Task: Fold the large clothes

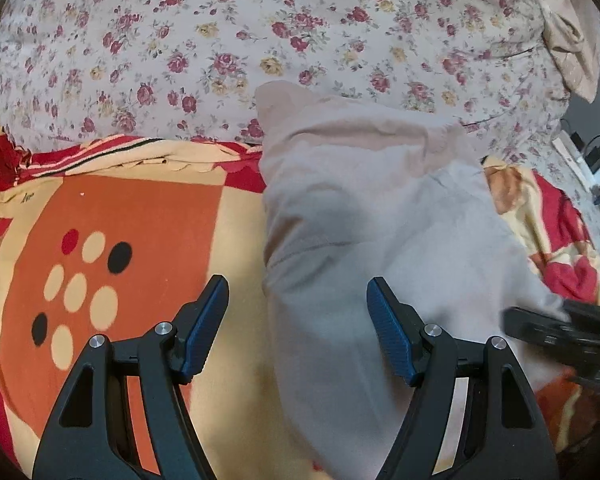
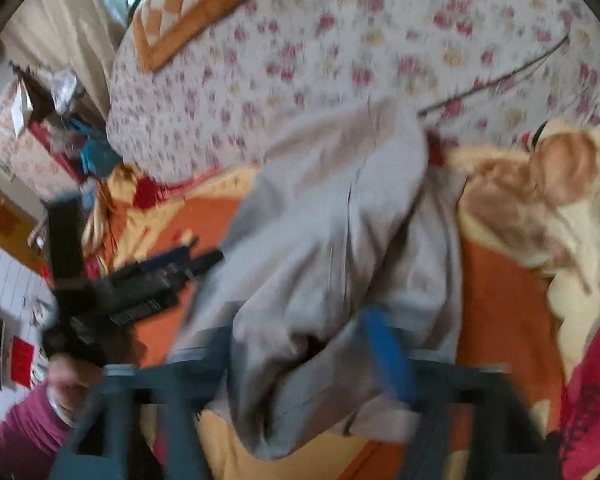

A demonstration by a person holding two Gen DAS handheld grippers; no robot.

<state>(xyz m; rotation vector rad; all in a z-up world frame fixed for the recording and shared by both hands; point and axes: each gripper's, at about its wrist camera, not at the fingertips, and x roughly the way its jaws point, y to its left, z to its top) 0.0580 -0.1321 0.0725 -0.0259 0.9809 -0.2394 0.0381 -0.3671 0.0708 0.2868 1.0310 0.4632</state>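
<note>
A large pale grey garment (image 1: 380,220) lies lengthwise on the orange patterned blanket (image 1: 140,220). My left gripper (image 1: 296,320) hangs open just above it, the garment's left edge running between the blue pads (image 1: 204,320), which touch nothing. At the garment's right edge the right gripper (image 1: 560,332) shows as a dark blur. The right wrist view is smeared. In it the garment (image 2: 332,220) bunches up between the fingers of my right gripper (image 2: 300,352). One blue pad (image 2: 384,352) rests against the cloth, and a fold hides the other. To the left is the left gripper (image 2: 172,268).
A floral sheet (image 1: 260,40) covers the bed beyond the blanket, with an orange checked cushion (image 2: 192,4) at its far end. A beige cloth (image 1: 568,48) lies at the far right. Clutter (image 2: 60,132) stands beside the bed. A hand (image 2: 72,376) in a pink sleeve (image 2: 16,440) holds the left gripper.
</note>
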